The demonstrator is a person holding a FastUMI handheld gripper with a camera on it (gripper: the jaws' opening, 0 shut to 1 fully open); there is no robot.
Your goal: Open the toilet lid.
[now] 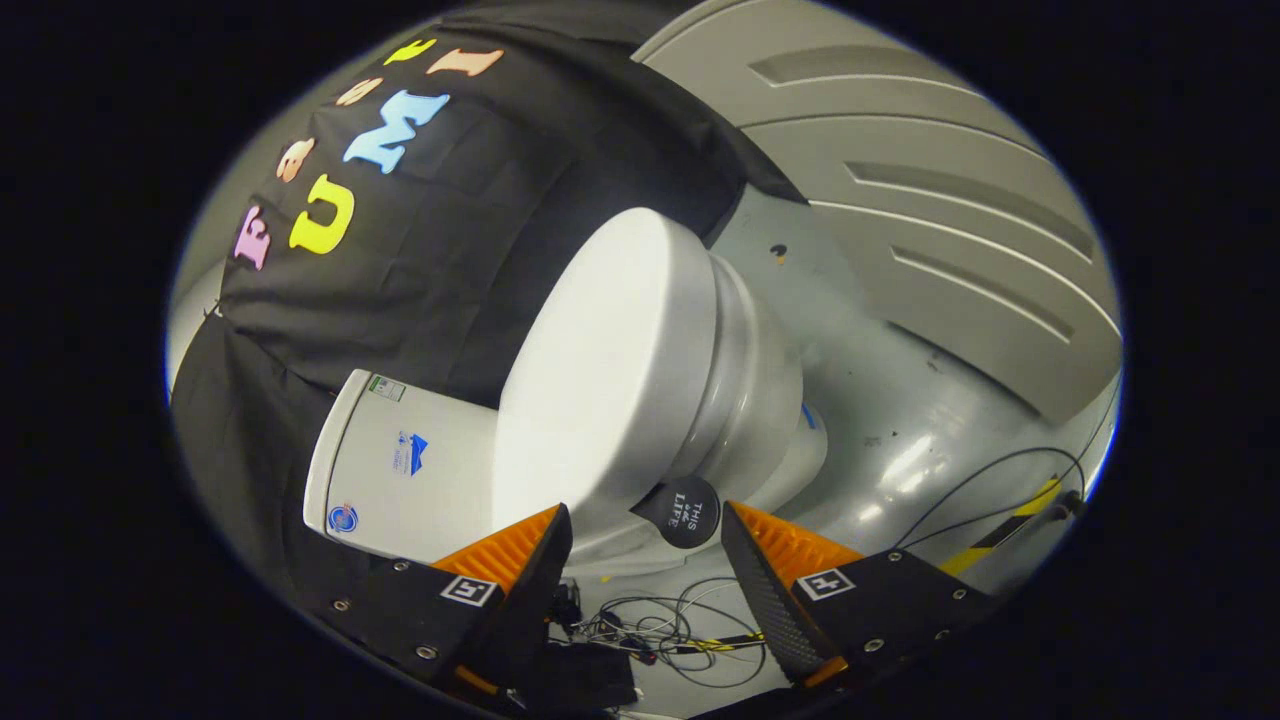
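The tongs [645, 540] stand wide open with nothing held, the two fingers well apart. Just ahead of them, toward 12 o'clock, is the white toilet, seen tilted in this view. Its lid [590, 380] lies closed on the bowl [750, 390], and the lid's lower edge reaches the gap between the fingers. A round black sticker [688, 512] sits between the fingertips. The tank [400, 465] is at 10 o'clock of the fingers. Loose cables [670, 630] lie on the grey floor [880, 440].
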